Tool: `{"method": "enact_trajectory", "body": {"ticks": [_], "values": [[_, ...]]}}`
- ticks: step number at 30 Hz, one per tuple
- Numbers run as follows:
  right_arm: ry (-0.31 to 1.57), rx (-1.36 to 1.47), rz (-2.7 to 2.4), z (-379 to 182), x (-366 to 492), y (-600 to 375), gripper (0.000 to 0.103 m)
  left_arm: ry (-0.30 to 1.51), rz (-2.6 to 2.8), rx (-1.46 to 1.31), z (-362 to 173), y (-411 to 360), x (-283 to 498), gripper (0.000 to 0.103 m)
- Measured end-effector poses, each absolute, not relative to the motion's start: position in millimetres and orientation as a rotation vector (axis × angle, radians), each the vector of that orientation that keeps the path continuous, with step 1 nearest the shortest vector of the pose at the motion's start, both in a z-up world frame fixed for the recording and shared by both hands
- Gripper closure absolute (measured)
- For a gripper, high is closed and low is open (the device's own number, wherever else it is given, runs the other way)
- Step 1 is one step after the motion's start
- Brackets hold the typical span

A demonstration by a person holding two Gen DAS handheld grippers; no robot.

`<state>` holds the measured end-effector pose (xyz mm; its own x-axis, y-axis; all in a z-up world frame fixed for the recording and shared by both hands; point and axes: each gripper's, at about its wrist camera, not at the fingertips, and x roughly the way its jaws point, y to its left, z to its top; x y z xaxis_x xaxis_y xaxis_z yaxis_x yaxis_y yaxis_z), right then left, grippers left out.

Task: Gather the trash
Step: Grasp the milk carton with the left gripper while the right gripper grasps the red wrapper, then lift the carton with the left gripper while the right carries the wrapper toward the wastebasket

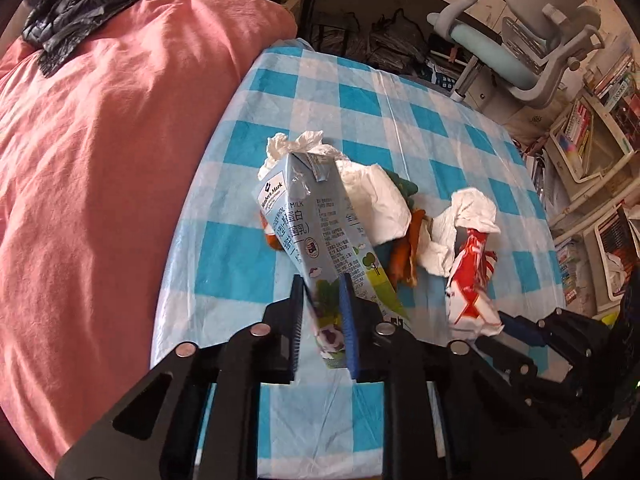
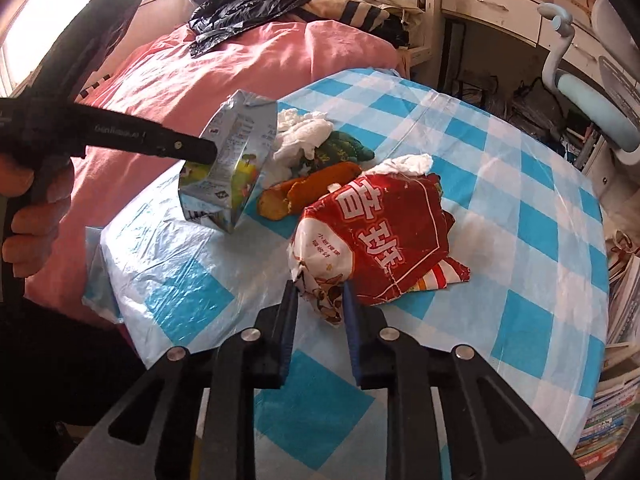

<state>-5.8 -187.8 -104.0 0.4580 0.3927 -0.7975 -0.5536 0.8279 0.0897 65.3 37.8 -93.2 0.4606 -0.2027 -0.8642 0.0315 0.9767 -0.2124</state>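
The left claw [image 1: 322,320] grips the milk carton [image 1: 316,220], its long axis pointing away; the right claw [image 2: 318,312] pinches the red wrapper [image 2: 380,236] right of it.

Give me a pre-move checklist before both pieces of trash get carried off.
1. Left tool shut on the milk carton: ok.
2. Carton lifted off the checkered tablecloth: ok, tilted in the air.
3. Right tool shut on the red snack bag: ok, pinching one corner only.
4. Bag clear of the table: cannot tell.
5. Drop spot, black trash bag on the pink bedding: not ok, lying flat.
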Motion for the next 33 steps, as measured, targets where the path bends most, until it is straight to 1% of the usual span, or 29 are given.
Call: {"method": "enact_trajectory", "body": {"ticks": [2,6,7,8,9,10,11,17,19,22,23,24,26,27,28,29,31,33], "values": [[0.914,-0.182,0.604,-96,-14,-191,0.083,1.081,-0.154,-0.174,-87,46,52,0.102],[0.904,-0.139,0.625,-84,-29,-200,0.084,1.124,-0.187,-0.171,-94,51,38,0.102],[0.914,-0.135,0.622,-86,-30,-201,0.084,1.133,-0.166,-0.165,-98,50,41,0.096],[0.926,-0.134,0.613,-89,-30,-204,0.084,1.148,-0.156,-0.169,-103,50,44,0.078],[0.935,-0.132,0.606,-92,-29,-205,0.084,1.150,-0.132,-0.173,-106,51,47,0.064],[0.941,-0.127,0.603,-93,-27,-206,0.083,1.144,-0.092,-0.174,-108,52,50,0.036],[0.943,-0.121,0.602,-93,-26,-207,0.083,1.132,-0.066,-0.182,-109,53,52,0.026],[0.945,-0.118,0.620,-94,-22,-202,0.083,1.157,0.002,-0.217,-123,56,73,0.016],[0.950,-0.130,0.628,-96,-22,-199,0.083,1.153,0.007,-0.262,-125,58,79,0.015],[0.956,-0.138,0.637,-98,-22,-198,0.083,1.152,-0.002,-0.334,-130,59,88,0.015],[0.958,-0.140,0.639,-99,-22,-198,0.083,1.151,-0.009,-0.362,-132,60,90,0.017],[0.959,-0.143,0.640,-99,-21,-197,0.083,1.144,-0.017,-0.390,-134,60,91,0.020],[0.959,-0.148,0.641,-100,-21,-197,0.083,1.130,-0.067,-0.473,-137,61,92,0.044],[0.959,-0.150,0.642,-100,-21,-197,0.083,1.128,-0.085,-0.513,-137,62,92,0.051],[0.960,-0.150,0.642,-100,-20,-196,0.083,1.123,-0.101,-0.536,-135,63,91,0.064],[0.962,-0.151,0.642,-100,-20,-196,0.083,1.124,-0.110,-0.542,-133,63,91,0.071],[0.962,-0.153,0.642,-100,-20,-197,0.083,1.113,-0.107,-0.541,-129,63,88,0.074],[0.959,-0.151,0.642,-99,-21,-197,0.083,1.094,-0.116,-0.558,-123,66,85,0.074]]}}
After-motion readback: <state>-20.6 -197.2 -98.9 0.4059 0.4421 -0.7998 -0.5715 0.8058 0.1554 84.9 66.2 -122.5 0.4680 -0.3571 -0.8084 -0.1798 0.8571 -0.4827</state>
